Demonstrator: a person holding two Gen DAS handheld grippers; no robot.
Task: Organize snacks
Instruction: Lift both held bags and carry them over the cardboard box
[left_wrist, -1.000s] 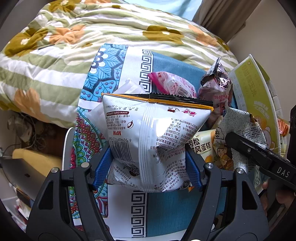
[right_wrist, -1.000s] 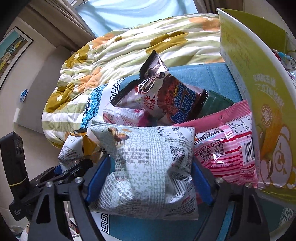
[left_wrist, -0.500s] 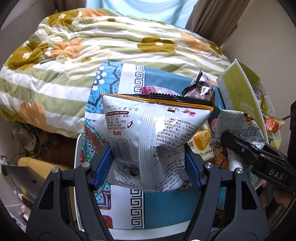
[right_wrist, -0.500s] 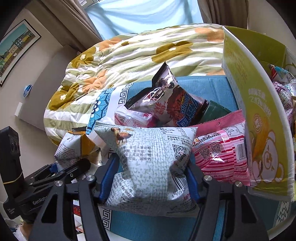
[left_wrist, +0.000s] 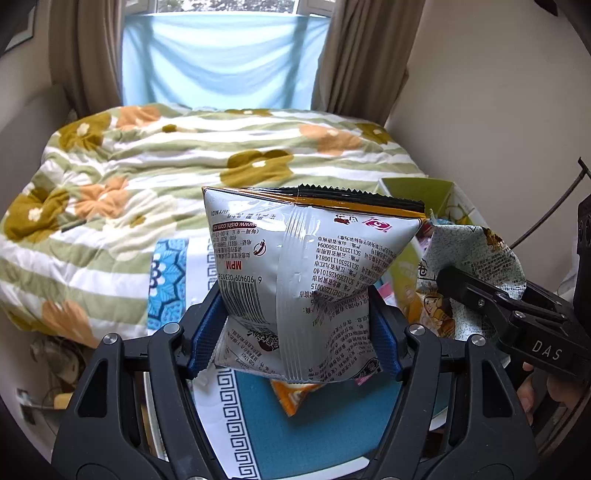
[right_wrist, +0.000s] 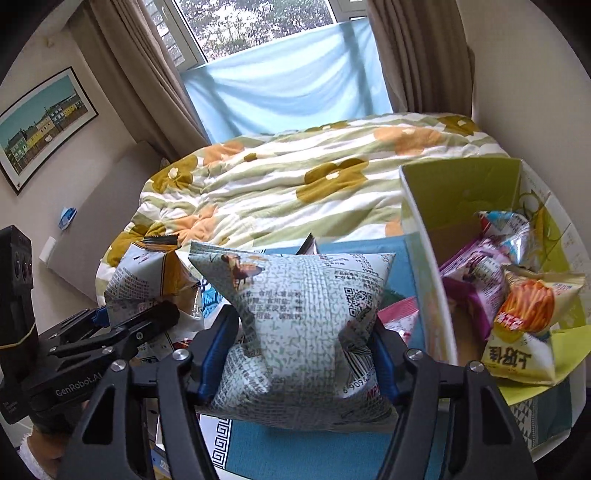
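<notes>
Two snack bags off the counter, one in each set of jaws

The quilted bed (left_wrist: 177, 177) fills the background, and beneath me lies the blue patterned counter (right_wrist: 280, 446); both views take in much more of the room than a moment ago, so I have raised both bags clear of the loose pile. The open green box (right_wrist: 461, 192), already holding packets, stands just right of my right gripper (right_wrist: 303, 354), whose jaws are clamped on the grey newsprint-patterned bag (right_wrist: 306, 317). My left gripper (left_wrist: 295, 332) is clamped on the silver bag (left_wrist: 314, 266). Judging by this, dropping into the box comes next; its near wall (right_wrist: 428, 295) stands in the way.
</notes>
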